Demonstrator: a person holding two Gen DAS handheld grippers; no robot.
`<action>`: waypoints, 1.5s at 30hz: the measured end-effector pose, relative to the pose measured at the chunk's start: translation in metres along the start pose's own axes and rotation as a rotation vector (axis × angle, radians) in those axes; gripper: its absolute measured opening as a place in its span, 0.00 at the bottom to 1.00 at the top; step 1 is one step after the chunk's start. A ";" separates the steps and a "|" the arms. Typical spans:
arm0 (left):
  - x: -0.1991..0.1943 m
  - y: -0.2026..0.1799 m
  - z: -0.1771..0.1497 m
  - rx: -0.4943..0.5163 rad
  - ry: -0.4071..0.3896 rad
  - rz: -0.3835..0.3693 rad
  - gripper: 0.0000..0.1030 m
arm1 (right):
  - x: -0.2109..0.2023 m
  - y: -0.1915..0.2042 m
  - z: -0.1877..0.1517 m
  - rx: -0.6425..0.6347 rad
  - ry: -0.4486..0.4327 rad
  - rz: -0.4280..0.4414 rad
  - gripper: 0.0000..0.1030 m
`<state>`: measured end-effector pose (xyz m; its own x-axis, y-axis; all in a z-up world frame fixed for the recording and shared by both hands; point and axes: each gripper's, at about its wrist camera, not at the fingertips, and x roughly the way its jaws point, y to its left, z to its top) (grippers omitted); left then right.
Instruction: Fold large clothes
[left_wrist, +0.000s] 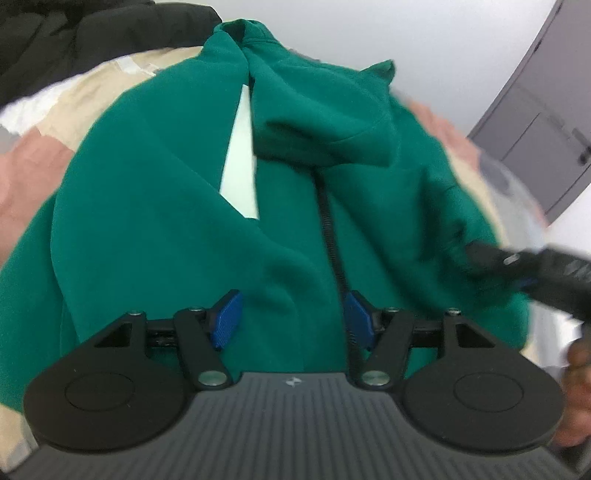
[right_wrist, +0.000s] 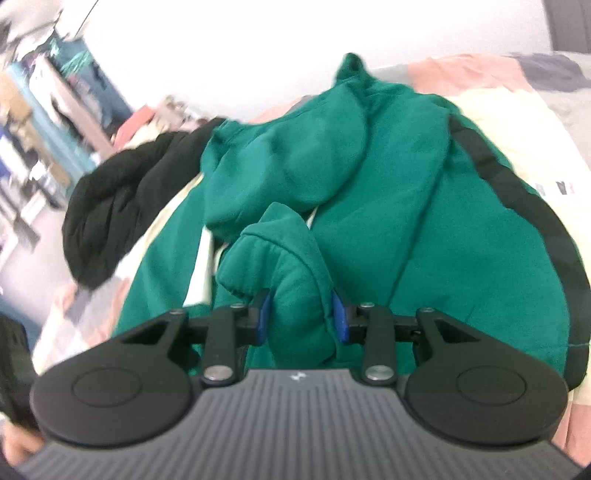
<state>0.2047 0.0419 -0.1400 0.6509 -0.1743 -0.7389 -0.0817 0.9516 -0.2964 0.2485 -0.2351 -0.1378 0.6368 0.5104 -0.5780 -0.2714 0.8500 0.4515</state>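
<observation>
Left wrist view shows me the green zip hoodie (left_wrist: 155, 206) spread across a bed whose cover (left_wrist: 26, 177) is patched in pink, cream and grey, with a black puffy jacket (left_wrist: 74, 33) bunched at the far left corner. My left claw (left_wrist: 291, 319) hangs over the lower front of the hoodie, its blue pads (left_wrist: 226, 318) roughly half apart; the black zipper (left_wrist: 332, 243) runs down to the right pad, but I see no fabric pinched between them, so I read it as not gripping. At the right edge of this view my right claw (left_wrist: 480, 254) comes in blurred against the hoodie's side, and I can just make out part of a hand (left_wrist: 576, 398) behind it. From the right wrist view, the right claw (right_wrist: 301, 314) has a thick fold of green fabric (right_wrist: 295, 280) bulging up between its pads, both pads against the cloth, so I take it as clamped on that fold. A dark stripe (right_wrist: 517, 192) runs along the hoodie's right side, and the hood (right_wrist: 295, 147) lies crumpled toward the far end. The black jacket sits just beyond the hoodie on the left.
</observation>
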 end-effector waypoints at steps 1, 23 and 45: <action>0.004 -0.001 0.000 0.024 -0.002 0.042 0.37 | -0.001 -0.003 0.003 0.016 -0.010 0.000 0.36; -0.079 0.182 0.118 -0.320 -0.408 0.438 0.04 | -0.084 -0.109 0.144 0.167 -0.347 -0.159 0.25; -0.027 0.309 0.139 -0.575 -0.312 0.581 0.38 | -0.015 -0.305 0.118 0.433 -0.270 -0.483 0.03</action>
<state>0.2665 0.3762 -0.1272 0.5577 0.4559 -0.6936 -0.7781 0.5782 -0.2456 0.4066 -0.5171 -0.1865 0.7856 -0.0093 -0.6187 0.3635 0.8161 0.4492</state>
